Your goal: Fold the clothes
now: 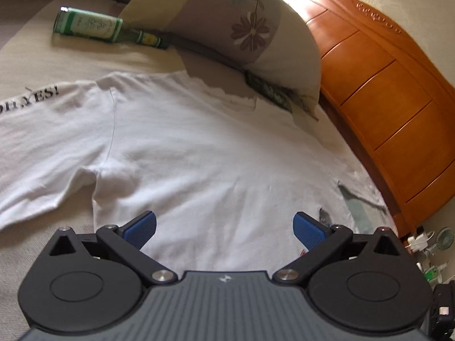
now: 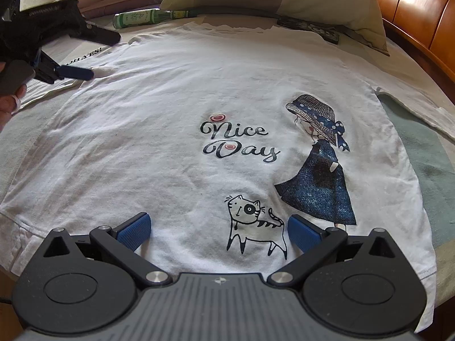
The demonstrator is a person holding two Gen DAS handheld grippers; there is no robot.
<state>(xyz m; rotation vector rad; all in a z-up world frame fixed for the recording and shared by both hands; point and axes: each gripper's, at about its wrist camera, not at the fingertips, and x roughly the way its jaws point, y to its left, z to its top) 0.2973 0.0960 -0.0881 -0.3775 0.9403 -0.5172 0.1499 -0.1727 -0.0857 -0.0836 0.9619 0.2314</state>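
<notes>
White printed cotton T-shirt [image 2: 184, 108] spread flat on bed [image 2: 421, 153] | left gripper [image 2: 85, 56] hovers over its sleeve, jaws wide, empty | right gripper [image 2: 219, 233] low above hem, jaws wide, empty

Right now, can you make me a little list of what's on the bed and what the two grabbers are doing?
shirt: white T-shirt, spread flat, print side up
print: "Nice Day", a girl, a cat
bottle: green bottle lying beside the pillow
left gripper: open, over the shirt, holding nothing
right gripper: open, over the cat print, holding nothing
folding: not started
</notes>
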